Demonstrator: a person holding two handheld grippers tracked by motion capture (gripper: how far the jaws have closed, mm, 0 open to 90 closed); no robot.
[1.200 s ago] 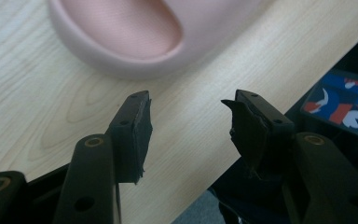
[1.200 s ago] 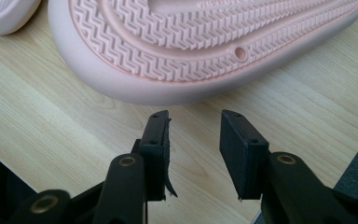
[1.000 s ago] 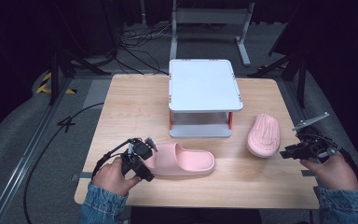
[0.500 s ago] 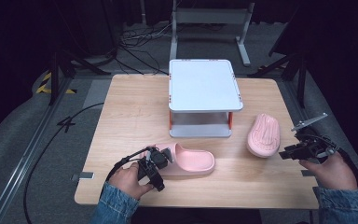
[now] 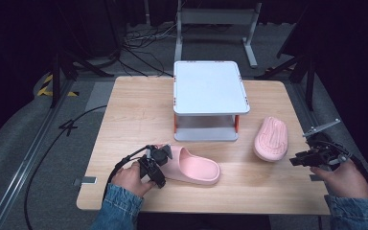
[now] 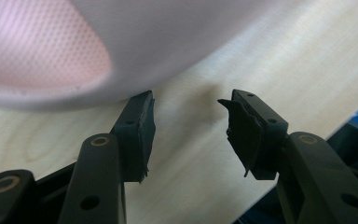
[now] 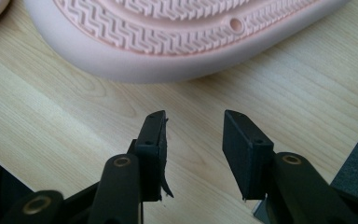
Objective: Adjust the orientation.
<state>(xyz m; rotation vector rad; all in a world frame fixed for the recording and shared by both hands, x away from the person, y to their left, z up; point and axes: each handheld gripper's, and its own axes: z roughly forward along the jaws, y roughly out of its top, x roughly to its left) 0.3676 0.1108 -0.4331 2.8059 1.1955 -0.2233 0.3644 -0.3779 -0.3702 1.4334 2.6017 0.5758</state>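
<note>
A pink slipper [image 5: 194, 166] lies upright on the wooden table [image 5: 124, 120], toe strap toward the left. My left gripper [image 5: 159, 162] sits against its strap end, open, and the left gripper view has the slipper's pink strap [image 6: 121, 42] just above the left gripper [image 6: 191, 126] with nothing between the jaws. A second pink slipper [image 5: 271, 138] lies sole-up at the right. My right gripper [image 5: 301, 158] hovers off its near right side, open; the right gripper view has the ribbed sole [image 7: 182, 28] beyond the right gripper [image 7: 193, 140].
A white two-tier rack [image 5: 209, 98] with red posts stands at the table's centre back. A black cable [image 5: 57, 143] trails off the left edge. Bare wood lies on the left half and along the front edge.
My left gripper has moved right along the table and now sits against the strap end of the upright slipper. The right gripper has barely shifted.
</note>
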